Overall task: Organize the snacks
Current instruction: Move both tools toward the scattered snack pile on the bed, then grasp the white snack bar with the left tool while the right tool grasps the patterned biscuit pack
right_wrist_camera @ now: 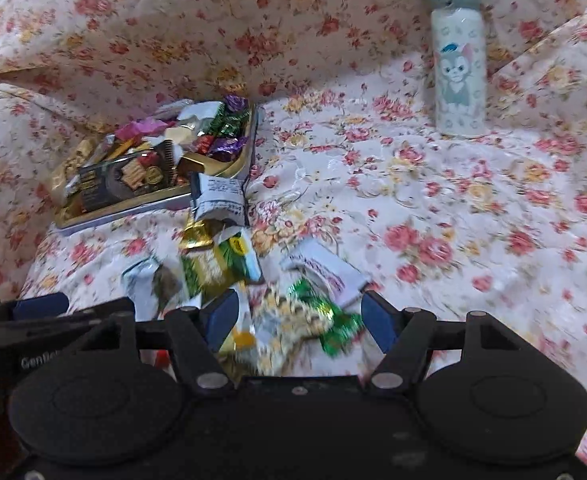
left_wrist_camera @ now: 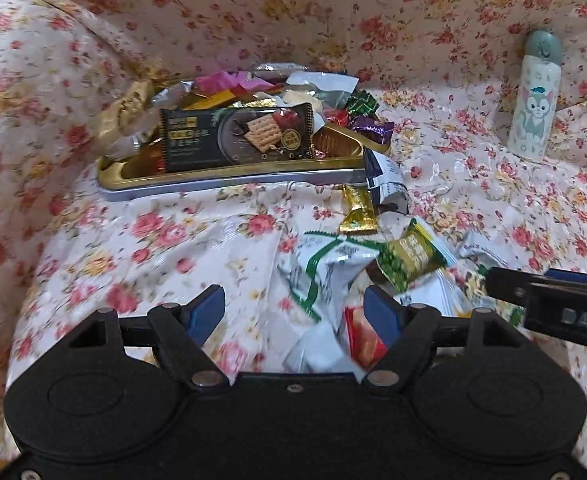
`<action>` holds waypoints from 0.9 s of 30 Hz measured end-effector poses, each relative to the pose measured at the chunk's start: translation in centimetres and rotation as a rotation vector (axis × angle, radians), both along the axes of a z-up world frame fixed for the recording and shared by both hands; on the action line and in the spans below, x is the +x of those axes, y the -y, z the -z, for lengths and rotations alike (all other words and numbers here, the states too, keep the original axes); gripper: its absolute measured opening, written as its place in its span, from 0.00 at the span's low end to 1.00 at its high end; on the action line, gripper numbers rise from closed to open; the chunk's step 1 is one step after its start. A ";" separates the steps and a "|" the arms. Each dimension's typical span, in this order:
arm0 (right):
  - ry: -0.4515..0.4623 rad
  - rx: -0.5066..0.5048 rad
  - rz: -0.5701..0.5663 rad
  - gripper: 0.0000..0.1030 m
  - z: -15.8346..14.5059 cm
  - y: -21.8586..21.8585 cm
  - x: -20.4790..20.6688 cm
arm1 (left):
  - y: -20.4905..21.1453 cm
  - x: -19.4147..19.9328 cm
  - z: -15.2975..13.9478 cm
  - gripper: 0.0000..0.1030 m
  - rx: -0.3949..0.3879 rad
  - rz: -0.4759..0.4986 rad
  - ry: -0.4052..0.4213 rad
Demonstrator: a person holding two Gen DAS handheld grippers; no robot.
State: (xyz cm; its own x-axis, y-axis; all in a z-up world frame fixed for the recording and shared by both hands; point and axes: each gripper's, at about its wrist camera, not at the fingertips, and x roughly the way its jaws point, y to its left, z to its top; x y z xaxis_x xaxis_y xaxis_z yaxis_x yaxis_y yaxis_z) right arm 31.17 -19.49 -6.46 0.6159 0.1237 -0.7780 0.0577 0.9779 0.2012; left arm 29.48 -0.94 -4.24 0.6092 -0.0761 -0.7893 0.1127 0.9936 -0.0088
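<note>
A gold tray (left_wrist_camera: 229,174) heaped with wrapped snacks sits at the far left of the flowered cloth (right_wrist_camera: 453,220), a black cracker packet (left_wrist_camera: 237,136) lying on top. Nearer, loose packets spill out from the tray's right corner. The left gripper (left_wrist_camera: 295,314) hangs with its jaws apart above a green-and-white packet (left_wrist_camera: 325,272), not pressing it. The right gripper (right_wrist_camera: 299,316) stands just beside it, jaws spread around a green foil candy (right_wrist_camera: 325,320) without pinching. A cat-printed bottle (right_wrist_camera: 459,68) stands upright, far right.

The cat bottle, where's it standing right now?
The cat bottle stands upright on the floral cloth, far right in both wrist views, well apart from the gold tray and loose snacks.
</note>
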 end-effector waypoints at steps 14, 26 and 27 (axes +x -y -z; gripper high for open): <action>-0.017 -0.123 -0.081 0.70 2.8 -1.5 0.1 | -0.2 -0.5 2.6 0.75 0.066 0.008 -0.065; -0.019 -0.184 -0.132 0.69 3.4 0.7 -5.1 | -1.7 -2.9 3.3 0.79 0.115 0.015 -0.058; -0.018 -0.183 -0.125 0.69 3.4 1.1 -5.3 | -2.0 -2.9 3.4 0.80 0.109 0.011 -0.060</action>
